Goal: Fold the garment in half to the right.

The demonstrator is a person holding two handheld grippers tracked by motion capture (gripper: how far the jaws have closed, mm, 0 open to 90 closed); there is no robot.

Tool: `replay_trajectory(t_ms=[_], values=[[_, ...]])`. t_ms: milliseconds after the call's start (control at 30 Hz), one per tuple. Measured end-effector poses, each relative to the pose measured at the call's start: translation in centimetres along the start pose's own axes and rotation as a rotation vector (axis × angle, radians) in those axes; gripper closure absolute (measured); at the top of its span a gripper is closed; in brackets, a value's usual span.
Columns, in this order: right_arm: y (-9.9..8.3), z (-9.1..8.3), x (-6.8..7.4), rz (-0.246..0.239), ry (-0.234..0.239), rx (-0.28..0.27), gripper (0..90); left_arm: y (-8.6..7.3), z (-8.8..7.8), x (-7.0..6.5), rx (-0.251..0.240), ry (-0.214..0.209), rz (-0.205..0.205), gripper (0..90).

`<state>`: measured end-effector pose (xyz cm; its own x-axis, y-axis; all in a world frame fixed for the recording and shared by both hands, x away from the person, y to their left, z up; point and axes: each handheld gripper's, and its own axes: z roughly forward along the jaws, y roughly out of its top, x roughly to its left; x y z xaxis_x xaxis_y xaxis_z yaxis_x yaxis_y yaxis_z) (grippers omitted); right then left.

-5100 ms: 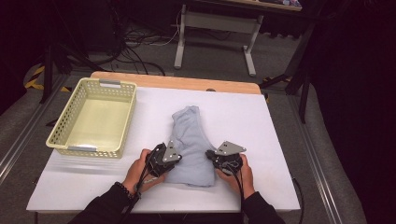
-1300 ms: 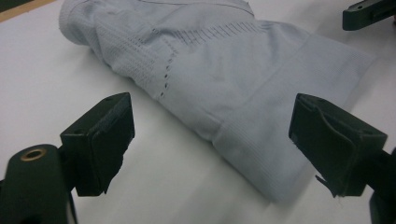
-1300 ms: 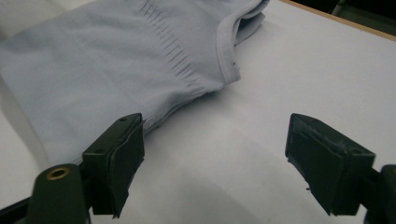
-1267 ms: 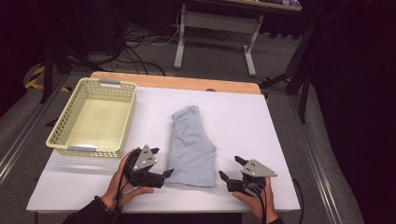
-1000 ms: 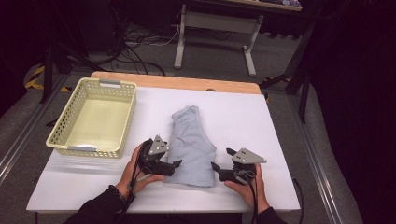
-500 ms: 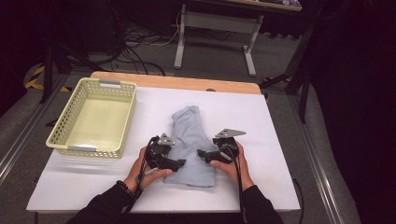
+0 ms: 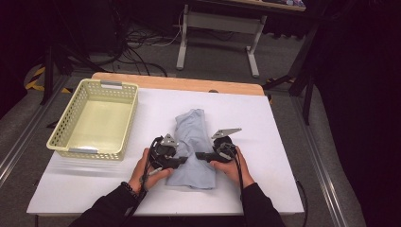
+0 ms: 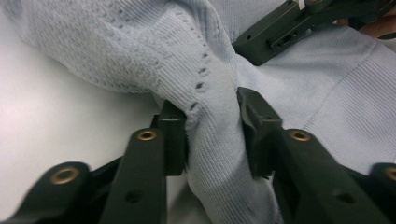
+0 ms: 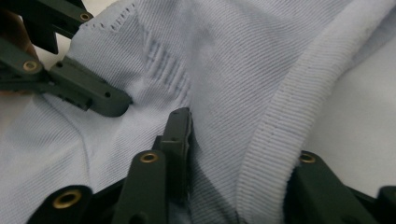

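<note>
- The light-blue knit garment point(image 7: 191, 146) lies folded on the white table point(image 7: 283, 156), just right of the yellow basket point(image 7: 92, 120).
- The left gripper point(image 8: 211, 122) is clamped on a bunched ridge of the garment near its left edge; fabric packs the gap between the jaws.
- The right gripper point(image 9: 233, 140) has fabric and the ribbed hem point(image 9: 275, 126) between its jaws. One jaw presses into the knit; the other is hidden under the hem, so full closure cannot be confirmed.
- Risk: a jaw corner sits beside the openwork holes point(image 8: 200, 86). Pulling sideways there may snag or stretch the stitches.
- Risk: the two grippers meet near the garment's middle. Lifting from so narrow a span would likely let the ends sag and the fold collapse.
- Risk: if the right grip is partial, the hem may slip free under load and leave the garment skewed beside the basket.
</note>
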<state>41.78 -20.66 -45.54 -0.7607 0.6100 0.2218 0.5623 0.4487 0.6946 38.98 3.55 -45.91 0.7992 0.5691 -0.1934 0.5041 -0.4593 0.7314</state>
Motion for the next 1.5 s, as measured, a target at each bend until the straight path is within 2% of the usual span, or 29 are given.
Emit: replay_trajectory(t_ms=[67, 133, 233, 300, 367, 433, 500, 600, 633, 667, 700, 733, 800, 967, 1000, 1067, 1133, 1200, 1400, 1433, 1500], values=[[0.0, -0.2, 0.5, -0.039, -0.027, -0.008, 67.3, 0.0, -0.1, 0.1, -0.002, -0.001, 0.013, 67.3], [-0.1, -0.4, 1.0, -0.067, -0.047, -0.014, 68.2, -0.1, -0.4, 0.1, -0.011, 0.009, 0.009, 62.6], [-0.2, -0.8, 1.6, -0.106, -0.061, -0.033, 68.9, -0.2, -1.1, 0.2, -0.018, 0.059, 0.02, 46.1], [-0.3, -0.8, 1.8, -0.125, -0.081, -0.041, 69.0, -0.3, -1.7, 0.4, -0.024, 0.069, 0.011, 35.8], [-0.3, -0.8, 2.1, -0.139, -0.094, -0.053, 69.0, -0.4, -1.8, 0.5, -0.021, 0.061, 0.003, 25.1], [-0.3, -0.9, 2.2, -0.147, -0.1, -0.064, 69.1, -0.6, -1.5, 0.7, -0.006, 0.045, -0.011, 22.0], [-0.3, -1.0, 2.3, -0.158, -0.105, -0.072, 69.2, -0.7, -0.9, 0.5, 0.01, 0.029, -0.007, 19.4], [-0.4, -1.2, 2.6, -0.186, -0.11, -0.094, 69.3, -0.8, -0.3, 0.1, 0.021, 0.019, -0.003, 20.2], [-0.4, -1.2, 2.6, -0.19, -0.113, -0.097, 69.4, -0.7, 0.0, -0.3, 0.021, 0.023, 0.016, 20.9], [-0.4, -1.2, 2.7, -0.192, -0.114, -0.103, 69.4, -0.7, 0.1, -0.3, 0.022, 0.021, 0.019, 21.3], [-0.4, -1.2, 2.7, -0.192, -0.114, -0.103, 69.4, -0.7, 0.1, -0.3, 0.022, 0.021, 0.019, 23.0], [-0.4, -1.3, 2.8, -0.193, -0.116, -0.109, 69.5, -0.7, 0.1, -0.3, 0.018, 0.006, 0.002, 23.0], [-0.4, -1.7, 3.0, -0.196, -0.108, -0.136, 69.6, -0.7, 0.3, -0.2, 0.012, -0.019, -0.019, 30.6], [-0.4, -2.1, 3.3, -0.197, -0.103, -0.16, 70.0, -0.5, -0.1, -0.1, -0.009, -0.029, 0.001, 46.6], [-0.3, -2.1, 3.4, -0.199, -0.099, -0.164, 70.0, -0.5, -0.2, -0.1, -0.016, -0.037, -0.006, 50.8], [-0.3, -2.4, 3.5, -0.198, -0.091, -0.177, 70.1, -0.4, -0.5, -0.1, -0.02, -0.041, 0.004, 57.4], [-0.3, -2.7, 3.6, -0.2, -0.088, -0.191, 70.2, -0.2, -0.6, -0.4, -0.028, -0.026, 0.054, 62.0], [-0.3, -2.9, 3.8, -0.209, -0.093, -0.198, 70.2, 0.0, -0.7, -0.7, -0.03, -0.021, 0.078, 65.0], [-0.3, -3.7, 4.7, -0.235, -0.11, -0.231, 70.4, 0.1, -1.4, -0.7, -0.061, -0.033, 0.081, 66.2], [-0.2, -3.8, 4.9, -0.246, -0.116, -0.235, 70.4, 0.1, -1.5, -0.6, -0.068, -0.022, 0.073, 62.6], [0.0, -4.0, 5.3, -0.259, -0.119, -0.25, 70.5, 0.0, -1.7, -0.3, -0.071, -0.006, 0.053, 46.7]])
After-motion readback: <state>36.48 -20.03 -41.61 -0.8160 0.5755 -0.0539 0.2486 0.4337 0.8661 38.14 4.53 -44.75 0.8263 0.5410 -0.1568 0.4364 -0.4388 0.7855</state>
